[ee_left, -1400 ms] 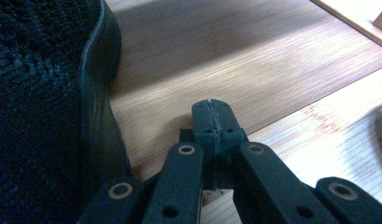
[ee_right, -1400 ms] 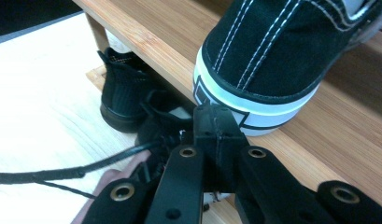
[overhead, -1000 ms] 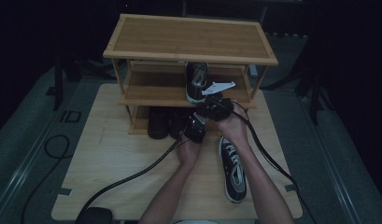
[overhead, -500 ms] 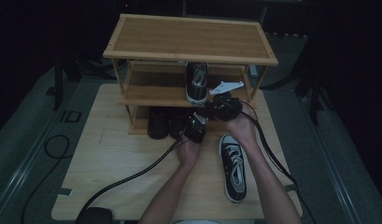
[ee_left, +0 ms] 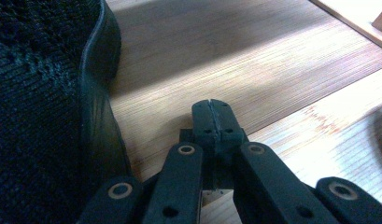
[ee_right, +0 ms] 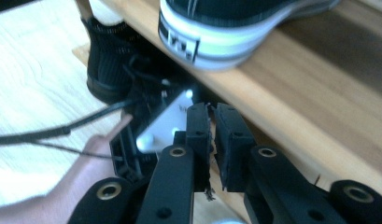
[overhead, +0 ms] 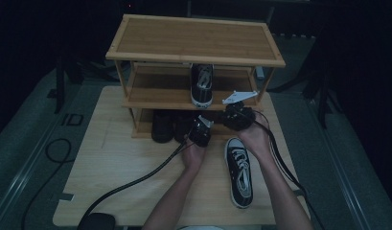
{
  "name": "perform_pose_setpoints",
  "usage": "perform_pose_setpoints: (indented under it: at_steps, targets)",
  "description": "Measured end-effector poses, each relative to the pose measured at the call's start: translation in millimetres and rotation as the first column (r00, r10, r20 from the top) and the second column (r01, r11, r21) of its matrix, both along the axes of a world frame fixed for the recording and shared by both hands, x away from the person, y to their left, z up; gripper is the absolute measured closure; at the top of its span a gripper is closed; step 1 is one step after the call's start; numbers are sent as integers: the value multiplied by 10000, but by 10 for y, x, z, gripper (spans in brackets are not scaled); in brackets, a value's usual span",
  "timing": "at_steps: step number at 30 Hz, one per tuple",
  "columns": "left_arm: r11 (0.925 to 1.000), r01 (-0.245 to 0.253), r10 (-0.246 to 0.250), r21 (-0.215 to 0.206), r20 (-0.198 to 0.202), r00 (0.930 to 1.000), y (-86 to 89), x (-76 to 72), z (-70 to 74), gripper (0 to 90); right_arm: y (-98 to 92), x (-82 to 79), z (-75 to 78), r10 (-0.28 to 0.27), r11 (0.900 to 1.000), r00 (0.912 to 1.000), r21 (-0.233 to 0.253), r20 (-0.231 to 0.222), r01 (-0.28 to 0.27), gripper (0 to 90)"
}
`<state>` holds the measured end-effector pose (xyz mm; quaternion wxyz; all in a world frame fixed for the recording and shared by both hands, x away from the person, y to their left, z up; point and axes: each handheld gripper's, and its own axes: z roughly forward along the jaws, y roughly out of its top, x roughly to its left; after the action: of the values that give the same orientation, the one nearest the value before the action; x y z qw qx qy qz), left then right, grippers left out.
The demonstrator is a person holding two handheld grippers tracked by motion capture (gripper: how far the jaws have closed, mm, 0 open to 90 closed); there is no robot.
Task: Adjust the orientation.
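Rack [overhead: 193, 48] at frame centre holds one sneaker [overhead: 202, 84] on its middle shelf, dark shoes [overhead: 170, 126] below; left gripper [ee_left: 212, 114] closed empty, right gripper [ee_right: 213, 122] barely parted, empty.

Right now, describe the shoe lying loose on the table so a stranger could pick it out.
Start at the wooden shoe rack on the table. In front of its right end, beside the right tool, lies a black lace-up sneaker. Unlike the matching sneaker on the middle shelf and the dark shoes on the bottom shelf, it lies on the tabletop.

Dim room, grey floor [overhead: 30, 143], wooden table [overhead: 112, 158].
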<state>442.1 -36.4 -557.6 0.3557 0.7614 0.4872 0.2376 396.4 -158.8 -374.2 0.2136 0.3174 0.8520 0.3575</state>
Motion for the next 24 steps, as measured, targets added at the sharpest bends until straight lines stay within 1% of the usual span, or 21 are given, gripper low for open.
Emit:
perform_pose_setpoints:
  at_steps: [1,2,10,11,12,13,18,24]
  targets:
    - [10000,23,-23,-30,4,10000,1,1,-1,900,-17,-10,-21,14,10000,10000,-31,-36,-14,830]
    - [10000,7,-7,-9,-13,10000,1,0,1,900,-56,-32,-71,-16,10000,9999,-41,-165,15,817]
    - [10000,17,-17,-16,-7,10000,1,1,0,900,-197,-96,-229,-242,9993,9980,-302,-581,225,761]
    - [10000,82,-82,-23,-4,10000,2,3,-1,900,-215,-100,-251,-257,9990,9977,-374,-630,234,757]
    - [10000,13,-13,5,-19,10000,1,0,2,900,-229,-106,-270,-304,9986,9973,-455,-662,274,752]
    - [10000,8,-8,4,-19,10000,0,-1,2,900,-246,-111,-288,-313,9986,9969,-436,-723,282,746]
    - [10000,45,-46,-17,-28,10000,-1,1,0,900,-325,-136,-341,-496,9978,9950,-477,-870,455,711]
    - [10000,53,-53,-23,-35,10000,-1,1,0,900,-383,-185,-384,-513,9973,9929,-587,-1071,452,672]
